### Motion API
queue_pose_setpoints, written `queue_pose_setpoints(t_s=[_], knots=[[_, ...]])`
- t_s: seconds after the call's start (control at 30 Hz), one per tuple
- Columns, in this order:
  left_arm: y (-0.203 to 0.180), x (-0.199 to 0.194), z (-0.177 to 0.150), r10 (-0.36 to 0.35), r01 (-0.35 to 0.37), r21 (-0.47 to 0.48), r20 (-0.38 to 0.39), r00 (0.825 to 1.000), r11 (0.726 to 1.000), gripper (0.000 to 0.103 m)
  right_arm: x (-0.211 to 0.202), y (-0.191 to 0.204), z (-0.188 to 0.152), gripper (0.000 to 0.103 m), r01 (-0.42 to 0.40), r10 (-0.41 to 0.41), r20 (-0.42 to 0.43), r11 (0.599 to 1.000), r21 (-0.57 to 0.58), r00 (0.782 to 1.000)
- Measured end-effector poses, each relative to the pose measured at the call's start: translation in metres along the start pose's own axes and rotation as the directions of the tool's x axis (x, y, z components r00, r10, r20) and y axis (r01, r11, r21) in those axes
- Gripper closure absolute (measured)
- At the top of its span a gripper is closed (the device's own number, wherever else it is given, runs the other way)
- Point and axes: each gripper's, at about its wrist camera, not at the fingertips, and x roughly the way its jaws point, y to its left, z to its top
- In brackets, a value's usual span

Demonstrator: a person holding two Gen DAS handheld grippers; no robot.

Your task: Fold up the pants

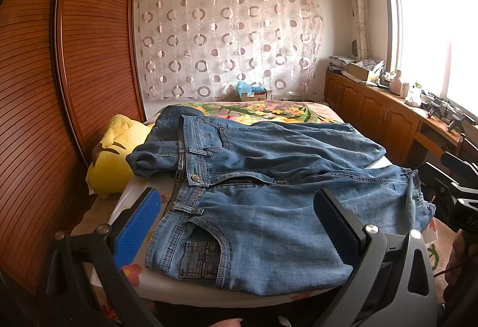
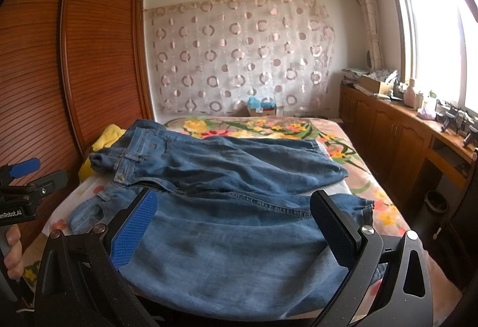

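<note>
Blue denim pants [image 1: 254, 195] lie spread on the floral bedspread [image 2: 343, 147], waistband left. The left gripper [image 1: 239, 225] and right gripper [image 2: 236, 225] hover near them, both gaping, empty. Only the left view shows the yellow plush toy's [image 1: 113, 159] face clearly.

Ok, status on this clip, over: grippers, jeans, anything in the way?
Left gripper open, right gripper open, both holding nothing. Jeans spread flat on bed, not yet folded. Yellow plush toy beside the waistband, touching it.
</note>
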Motion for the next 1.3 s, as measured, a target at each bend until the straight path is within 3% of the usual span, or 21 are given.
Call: queue_pose_setpoints(t_s=[0.5,0.8,1.1,1.3], knots=[[-0.002,0.002,-0.002,-0.001,0.001,0.001,-0.012,1.0,1.0,0.0,0.0,0.0,0.0,0.0,0.0,0.0,-0.006,1.0,-0.001,1.0],[-0.005,0.022,-0.016,-0.009,0.009,0.005,-0.087,0.996,1.0,0.0,-0.001,-0.045,-0.01,0.0,0.026,-0.026,-0.061,1.0,0.005,0.998],[0.002,0.046,-0.037,-0.017,0.016,-0.006,-0.136,0.991,1.0,0.0,0.016,-0.063,-0.028,0.0,0.067,-0.066,-0.105,0.998,-0.003,0.992],[0.009,0.057,-0.047,-0.022,0.019,-0.018,-0.171,0.985,1.0,0.0,0.009,-0.102,-0.042,0.0,0.126,-0.127,-0.149,0.992,-0.017,0.981]])
